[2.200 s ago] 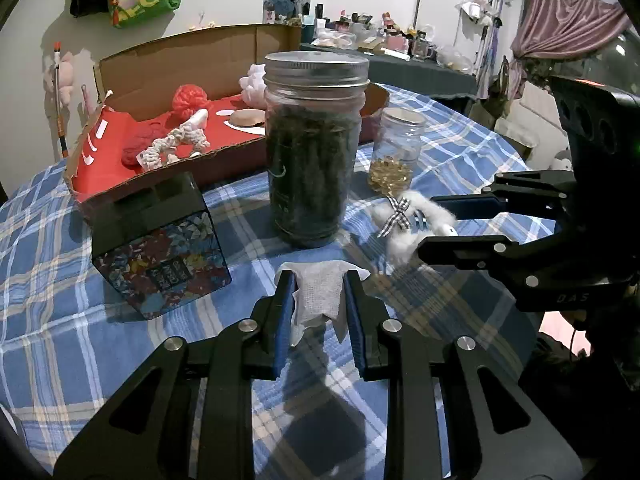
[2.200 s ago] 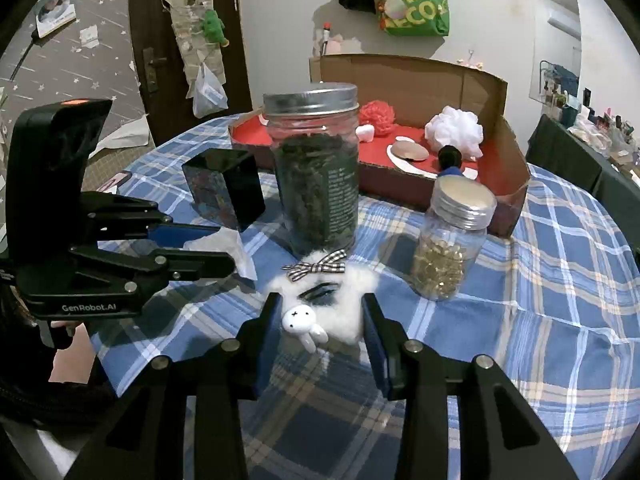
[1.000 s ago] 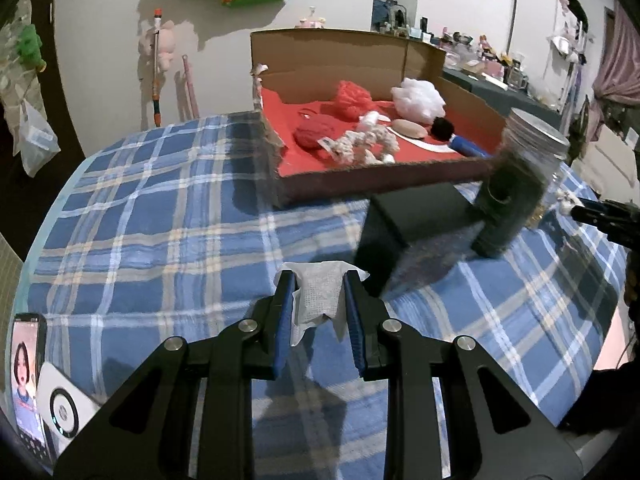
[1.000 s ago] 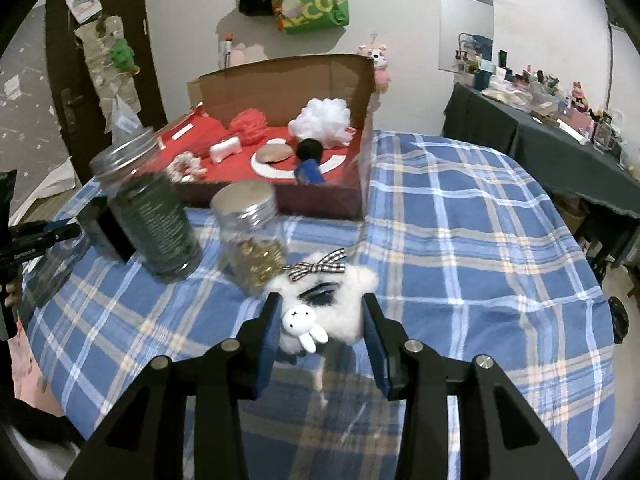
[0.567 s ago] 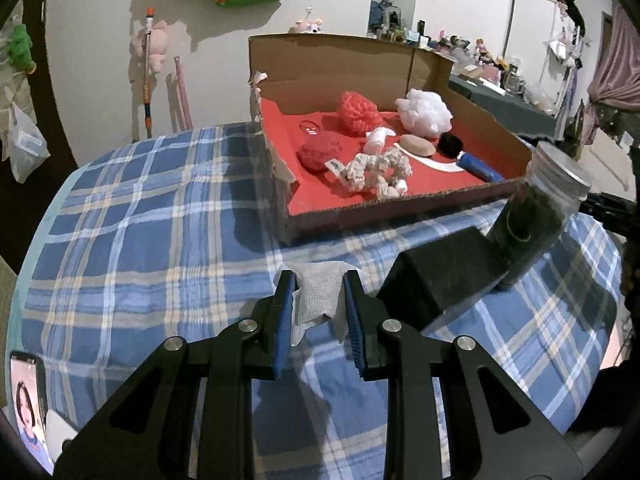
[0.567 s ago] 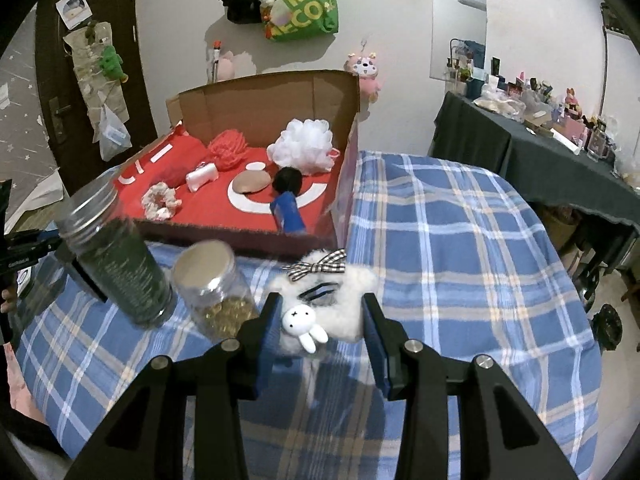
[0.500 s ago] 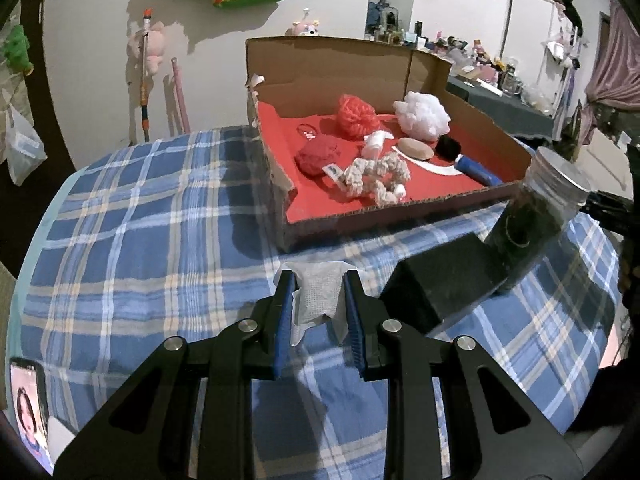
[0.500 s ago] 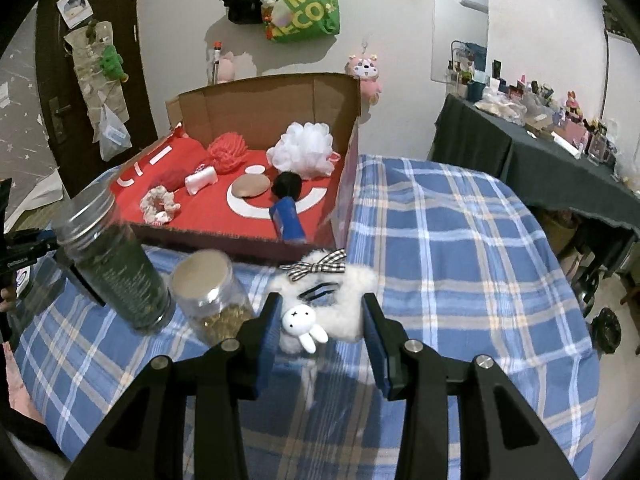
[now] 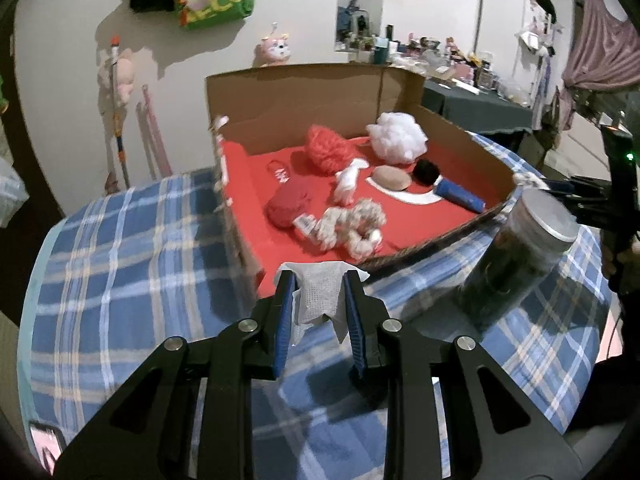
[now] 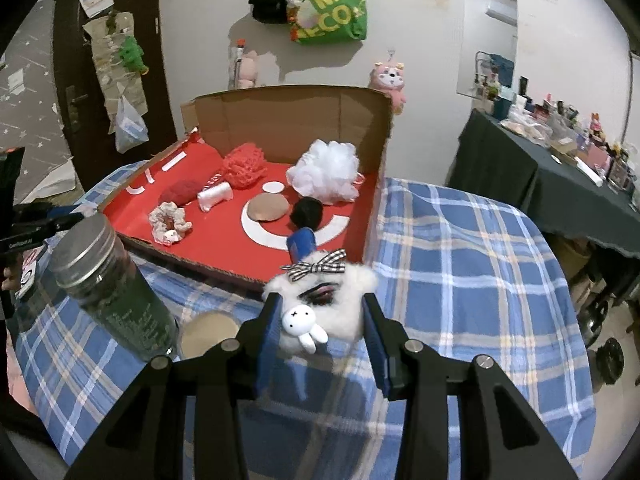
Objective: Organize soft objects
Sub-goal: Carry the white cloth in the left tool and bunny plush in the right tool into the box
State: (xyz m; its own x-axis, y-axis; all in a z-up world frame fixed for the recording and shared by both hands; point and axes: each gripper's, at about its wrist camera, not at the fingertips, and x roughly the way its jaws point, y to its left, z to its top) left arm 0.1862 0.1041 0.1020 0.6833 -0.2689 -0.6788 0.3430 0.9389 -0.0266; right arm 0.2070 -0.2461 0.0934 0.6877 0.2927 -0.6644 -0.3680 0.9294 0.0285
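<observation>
My left gripper (image 9: 319, 300) is shut on a white folded cloth (image 9: 320, 296) and holds it above the table, just in front of the near wall of the cardboard box (image 9: 304, 92). My right gripper (image 10: 322, 312) is shut on a fluffy white pouch (image 10: 340, 300) with a checked bow and a small rabbit charm, held near the box's (image 10: 288, 116) front right corner. The red-lined box holds a red pouf (image 9: 330, 148), a white pouf (image 9: 398, 138), a red ball (image 9: 288, 204), a white scrunchie (image 9: 352, 228) and other small soft items.
A tall dark jar with a metal lid (image 9: 516, 256) stands right of my left gripper; it also shows in the right wrist view (image 10: 112, 292). A small jar (image 10: 208, 334) stands beside it. The blue plaid tablecloth (image 10: 460, 240) covers the round table. A phone (image 9: 44, 446) lies at the table's near left edge.
Both grippers lifted their objects off the table and moved toward the box, which now looms closer. The dark patterned tin has dropped out of the left wrist view.
</observation>
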